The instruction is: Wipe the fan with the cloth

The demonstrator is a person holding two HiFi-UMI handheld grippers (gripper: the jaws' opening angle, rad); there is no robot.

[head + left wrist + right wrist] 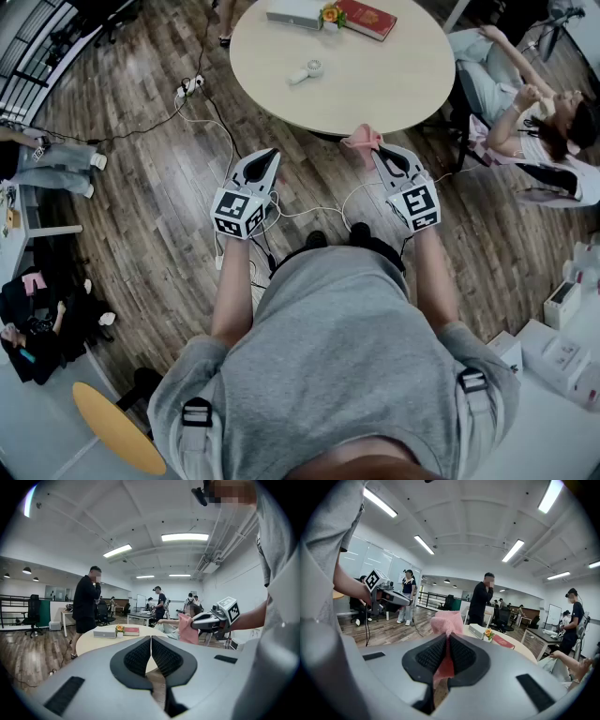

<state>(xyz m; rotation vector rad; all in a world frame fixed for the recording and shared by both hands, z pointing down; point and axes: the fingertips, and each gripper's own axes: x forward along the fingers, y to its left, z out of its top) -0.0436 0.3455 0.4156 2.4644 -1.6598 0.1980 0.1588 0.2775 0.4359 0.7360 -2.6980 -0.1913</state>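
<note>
A small white hand-held fan [307,71] lies on the round beige table [375,94], far from both grippers. My right gripper [378,150] is shut on a pink cloth [362,142], held near the table's front edge; the pink cloth [446,623] bunches out past the jaws in the right gripper view. My left gripper [270,157] hangs over the wooden floor left of it, shut with nothing between its jaws. From the left gripper view the right gripper [199,620] shows with the pink cloth [187,629] hanging from it.
A white box [293,12], a small flower pot [330,16] and a red book [366,18] sit at the table's far edge. A seated person [525,122] is at the right. Cables and a power strip [190,86] lie on the floor. People stand beyond the table.
</note>
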